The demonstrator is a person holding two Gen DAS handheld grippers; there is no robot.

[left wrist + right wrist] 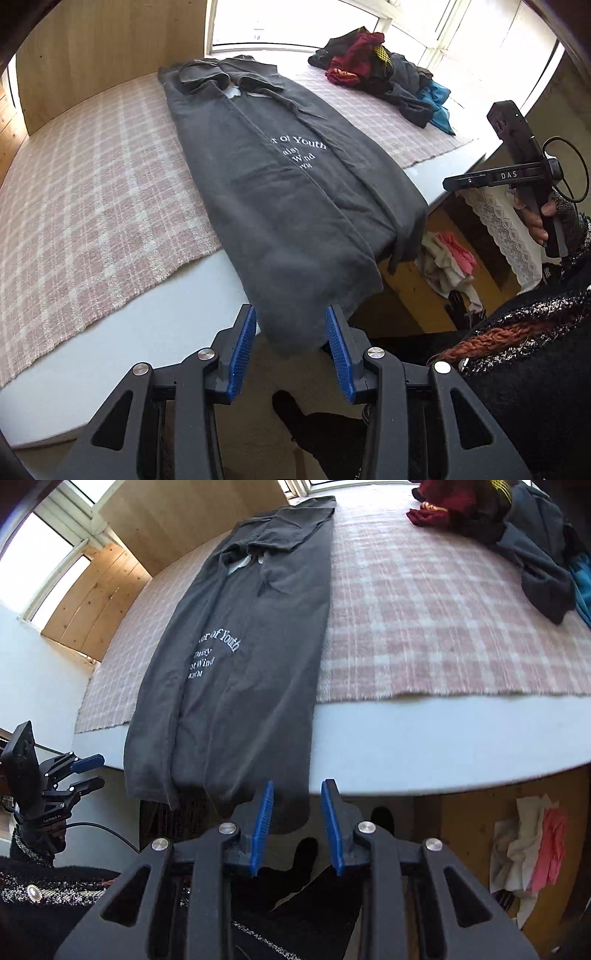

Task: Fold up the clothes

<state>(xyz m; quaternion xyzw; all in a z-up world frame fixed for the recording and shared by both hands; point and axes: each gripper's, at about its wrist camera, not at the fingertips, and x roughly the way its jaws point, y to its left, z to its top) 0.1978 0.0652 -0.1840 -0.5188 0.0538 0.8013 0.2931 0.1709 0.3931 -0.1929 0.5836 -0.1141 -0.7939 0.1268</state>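
Looking along the left gripper (290, 332), I see its two blue pads spread apart, with the bottom hem of the dark grey shirt (280, 192) hanging between them; the pads do not pinch the cloth. This shirt lies long and narrow, both sides folded inward, on the pink checked blanket (92, 192) and runs from 6 o'clock up to 11 o'clock. White letters reading "of Youth" are on its middle. Its lower end goes over the edge of the pale table (155, 325). At 1 o'clock a pile of clothes (384, 74) in black, red and blue sits on the blanket, well apart from the shirt. At 3 o'clock a hand (535, 218) holds the black handle of the other tool. Below the table edge, at 4 o'clock, some white and pink cloths (452, 266) lie on the wooden floor.

From the right wrist view, the right gripper (297, 805) is also spread open, and the right corner of the shirt (236, 657) hem hangs just between its pads without being clamped. The shirt goes from 6 o'clock up to 12 o'clock. The left gripper (86, 773) appears at 9 o'clock, its fingers apart, beside the table's edge. The clothes pile (517, 520) is at 1 o'clock.
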